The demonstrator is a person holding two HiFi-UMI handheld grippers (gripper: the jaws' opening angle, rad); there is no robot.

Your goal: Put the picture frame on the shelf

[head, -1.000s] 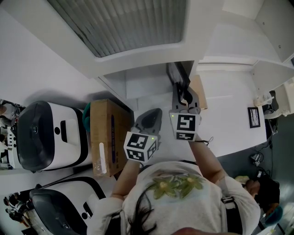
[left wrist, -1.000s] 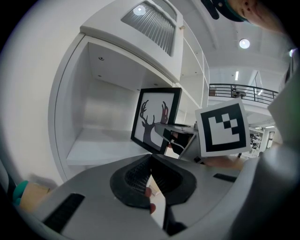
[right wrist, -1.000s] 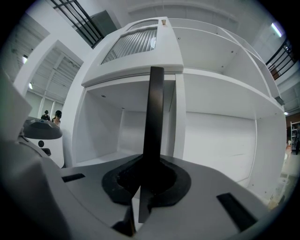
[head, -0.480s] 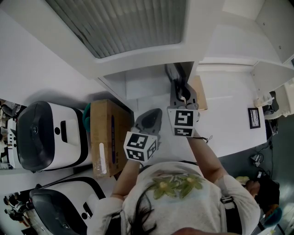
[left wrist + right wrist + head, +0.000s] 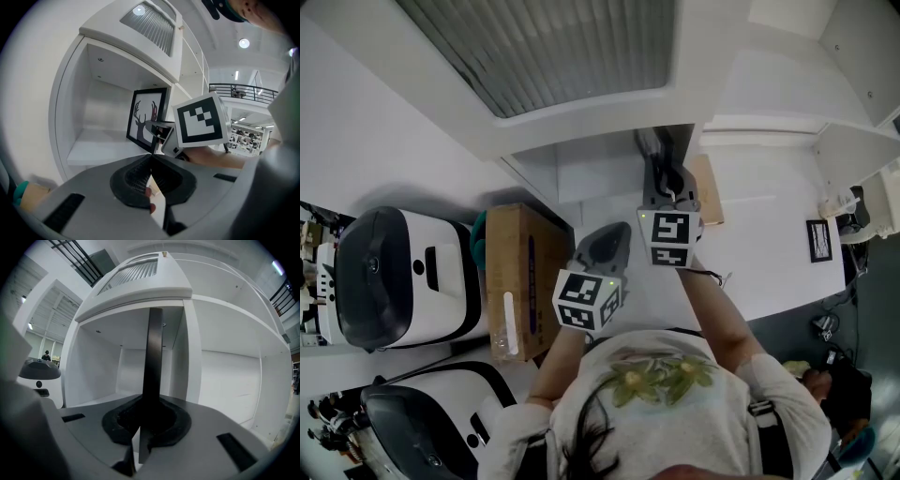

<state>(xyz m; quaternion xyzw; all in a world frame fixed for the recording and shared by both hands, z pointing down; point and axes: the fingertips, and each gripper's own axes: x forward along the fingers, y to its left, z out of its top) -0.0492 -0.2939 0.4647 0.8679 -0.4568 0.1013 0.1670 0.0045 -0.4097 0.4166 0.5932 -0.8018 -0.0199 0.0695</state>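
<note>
The picture frame (image 5: 660,156) is black with a deer print (image 5: 146,117). It stands upright and edge-on (image 5: 153,352) in my right gripper (image 5: 671,187), which is shut on its lower edge. The frame is at the mouth of the open white shelf compartment (image 5: 96,149), just above its floor (image 5: 96,400). From the left gripper view, my right gripper (image 5: 158,133) with its marker cube shows beside the frame. My left gripper (image 5: 613,238) hangs lower and to the left, jaws shut with nothing between them (image 5: 151,160).
A cardboard box (image 5: 521,281) stands left of the shelf unit, beside two white and black machines (image 5: 401,277) (image 5: 431,427). A tan board (image 5: 709,187) leans behind my right gripper. A small dark-framed picture (image 5: 817,239) lies at the far right.
My right gripper has carried the frame a little forward and left, towards the shelf opening. The left gripper has stayed in place.
</note>
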